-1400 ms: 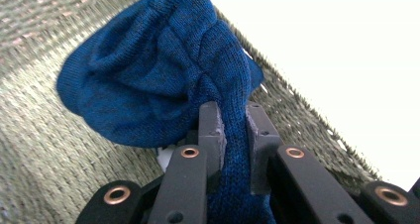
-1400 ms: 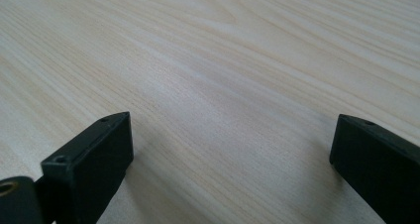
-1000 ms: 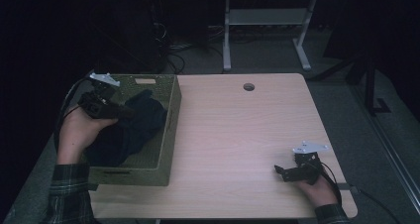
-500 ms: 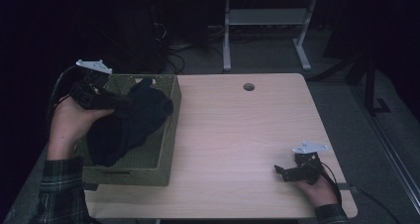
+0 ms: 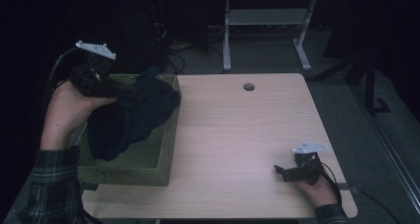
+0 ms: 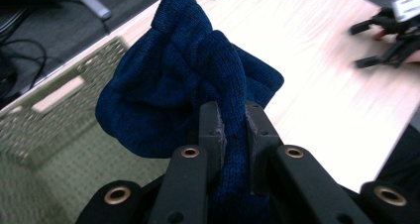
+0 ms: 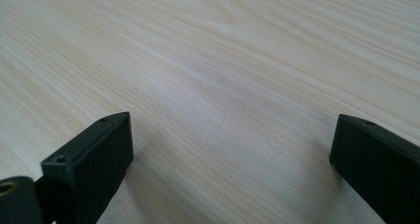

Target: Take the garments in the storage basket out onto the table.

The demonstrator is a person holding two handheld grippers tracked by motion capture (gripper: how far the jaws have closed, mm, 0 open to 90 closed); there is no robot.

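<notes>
Dark blue knit garment (image 6: 188, 80) pinched between jaws of left gripper (image 6: 232, 135), fold of fabric clamped tight there. Rest of cloth hanging in a bunch ahead of and below jaws, over the olive woven basket (image 5: 163, 149) at left edge of tabletop (image 5: 237, 135). In high view, garment (image 5: 131, 117) draped from left gripper (image 5: 119, 91) down into basket, lower end seemingly inside, not clear of rim. Long axis running down and toward the person from the clamp. Bare tabletop to the right of basket, likely set-down spot, so coming move sideways past the near wall.

Right gripper (image 5: 283, 172) resting on tabletop at near right corner, well apart from garment, jaws wide with nothing between. Left hand (image 5: 67, 110) far nearer.

Hard to make out: garment type, sleeves or hem lost in dark folds; basket interior under cloth hidden; background very dark.
</notes>
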